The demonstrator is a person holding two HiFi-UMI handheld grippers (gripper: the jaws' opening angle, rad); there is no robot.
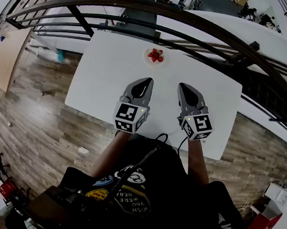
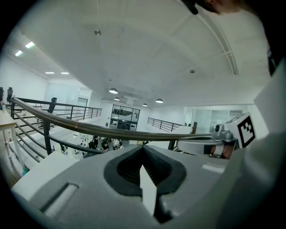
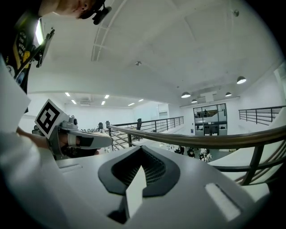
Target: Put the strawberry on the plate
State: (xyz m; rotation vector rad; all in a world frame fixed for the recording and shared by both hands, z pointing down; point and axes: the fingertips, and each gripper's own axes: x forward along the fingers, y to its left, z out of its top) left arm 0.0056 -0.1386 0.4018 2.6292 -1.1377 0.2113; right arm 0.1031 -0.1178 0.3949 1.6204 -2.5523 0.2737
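A red strawberry (image 1: 155, 55) lies on a small white plate (image 1: 147, 60) near the far edge of the white table (image 1: 106, 79). Both grippers rest side by side on the near half of the table, well short of the plate. The left gripper (image 1: 148, 81) has its jaws pressed together with nothing between them. The right gripper (image 1: 181, 85) is shut and empty too. Both gripper views point up at the ceiling, so neither shows the strawberry or the plate. The left gripper (image 2: 143, 148) and the right gripper (image 3: 142, 149) each show their tips meeting.
A dark curved railing (image 1: 200, 22) runs just behind the table's far edge, with a lower floor beyond it. Wooden flooring (image 1: 30, 107) lies to the left and right of the table. The person's torso fills the bottom of the head view.
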